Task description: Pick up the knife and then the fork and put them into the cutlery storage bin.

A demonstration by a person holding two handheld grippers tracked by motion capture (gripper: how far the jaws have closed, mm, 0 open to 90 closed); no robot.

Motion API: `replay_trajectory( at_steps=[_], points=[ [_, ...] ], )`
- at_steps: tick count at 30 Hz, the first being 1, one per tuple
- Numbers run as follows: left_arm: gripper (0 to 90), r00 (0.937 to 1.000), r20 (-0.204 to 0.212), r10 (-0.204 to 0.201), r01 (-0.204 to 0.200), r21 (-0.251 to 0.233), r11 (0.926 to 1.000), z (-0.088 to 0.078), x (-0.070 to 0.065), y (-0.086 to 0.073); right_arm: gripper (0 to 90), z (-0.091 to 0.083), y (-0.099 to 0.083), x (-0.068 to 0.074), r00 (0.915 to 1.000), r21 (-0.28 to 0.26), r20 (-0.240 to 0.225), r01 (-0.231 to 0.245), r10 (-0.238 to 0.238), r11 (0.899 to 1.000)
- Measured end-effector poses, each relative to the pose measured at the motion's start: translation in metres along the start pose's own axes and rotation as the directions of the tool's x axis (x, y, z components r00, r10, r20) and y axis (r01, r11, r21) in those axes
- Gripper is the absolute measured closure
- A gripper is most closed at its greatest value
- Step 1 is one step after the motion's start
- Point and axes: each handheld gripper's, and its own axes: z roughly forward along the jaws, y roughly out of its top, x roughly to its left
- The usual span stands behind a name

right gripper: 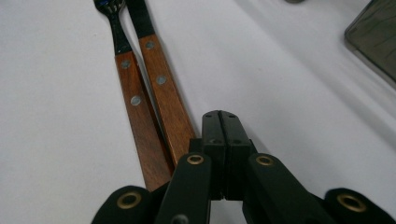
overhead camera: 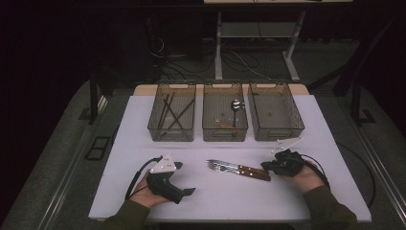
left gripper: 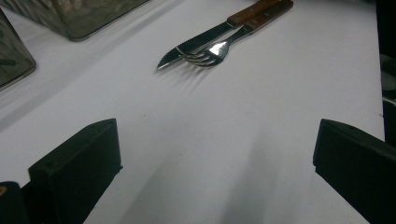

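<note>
I see a white worktop (overhead camera: 225, 201) with three clear bins along its far edge, and in front of them, near the middle, a knife (overhead camera: 242, 167) and a fork (overhead camera: 239, 172) lying side by side, touching, blades and tines pointing left and wooden handles pointing right. My right tongs (overhead camera: 265, 166) rest at the handle ends, their jaws pressed flat together on nothing; in the right gripper view the closed tip sits just beside the knife's handle (right gripper: 166, 100), with the fork's handle (right gripper: 140, 126) on the far side of it. My left tongs (overhead camera: 184, 178) lie on the near left of the worktop, jaws wide apart, looking along the surface toward the tines (left gripper: 205, 58). I judge both pieces to be stiff and fairly light, with smooth steel fronts that would slip, so the riveted wood is the place to take hold, across its narrow width. They lie low and flat against each other, so I expect a clean pinch on one alone to be awkward; the tongs would need to open and straddle a single handle. The left bin (overhead camera: 172, 115) holds dark chopsticks, the middle bin (overhead camera: 225, 115) a spoon (overhead camera: 236, 105), and the right bin (overhead camera: 275, 115) looks bare.
</note>
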Motion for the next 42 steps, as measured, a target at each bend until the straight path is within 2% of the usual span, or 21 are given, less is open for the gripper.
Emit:
replay_trajectory(
  at_steps=[17, 21, 24, 26, 28, 30, 33, 36, 38, 42],
  points=[
    [0.1, 1.0, 0.001, 0.004, -0.004, 0.002, 1.0, 0.0, -0.001, 0.0, 89.3, 0.0, -0.001, 0.012, 0.9965, 0.053, -0.067, 0.053, -0.049, 0.997],
    [0.1, 1.0, 0.001, 0.005, -0.005, 0.0, 1.0, 0.0, 0.0, 0.0, 87.0, -0.001, 0.0, 0.013, 0.9968, 0.058, -0.068, 0.045, -0.041, 0.997],
    [0.1, 1.0, 0.001, 0.007, -0.007, 0.001, 1.0, -0.001, 0.0, 0.0, 78.6, -0.004, 0.002, 0.012, 0.9986, 0.022, -0.05, 0.02, -0.019, 1.0],
    [0.2, 1.0, 0.0, 0.004, -0.004, 0.002, 1.0, 0.0, 0.0, 0.0, 70.4, -0.008, 0.004, 0.012, 0.9988, -0.014, -0.04, -0.028, 0.027, 1.0],
    [0.2, 1.0, -0.001, 0.004, -0.004, 0.003, 1.0, 0.0, -0.001, 0.0, 63.7, -0.01, 0.007, 0.013, 0.9979, -0.056, -0.043, -0.05, 0.048, 0.997],
    [0.3, 1.0, -0.001, 0.005, -0.005, 0.004, 1.0, 0.0, -0.001, 0.0, 60.3, -0.01, 0.01, 0.017, 0.9971, -0.079, -0.058, -0.054, 0.05, 0.995],
    [0.2, 1.0, -0.002, 0.005, -0.005, 0.003, 1.0, 0.0, -0.001, 0.0, 55.2, -0.007, 0.015, 0.024, 0.9981, -0.089, -0.043, -0.048, 0.044, 0.995],
    [0.2, 1.0, -0.001, 0.005, -0.005, 0.004, 1.0, 0.0, -0.001, 0.0, 54.9, -0.001, 0.022, 0.03, 0.9976, -0.089, -0.061, -0.037, 0.032, 0.995],
    [0.3, 1.0, -0.001, 0.004, -0.004, 0.003, 1.0, 0.0, -0.001, 0.0, 53.2, 0.002, 0.026, 0.033, 0.9986, -0.094, -0.046, -0.031, 0.027, 0.995],
    [0.3, 1.0, -0.002, -0.003, 0.003, -0.003, 1.0, 0.001, -0.001, 0.0, 55.5, 0.008, 0.036, 0.037, 0.9985, -0.092, -0.036, -0.045, 0.042, 0.995]
  ],
)
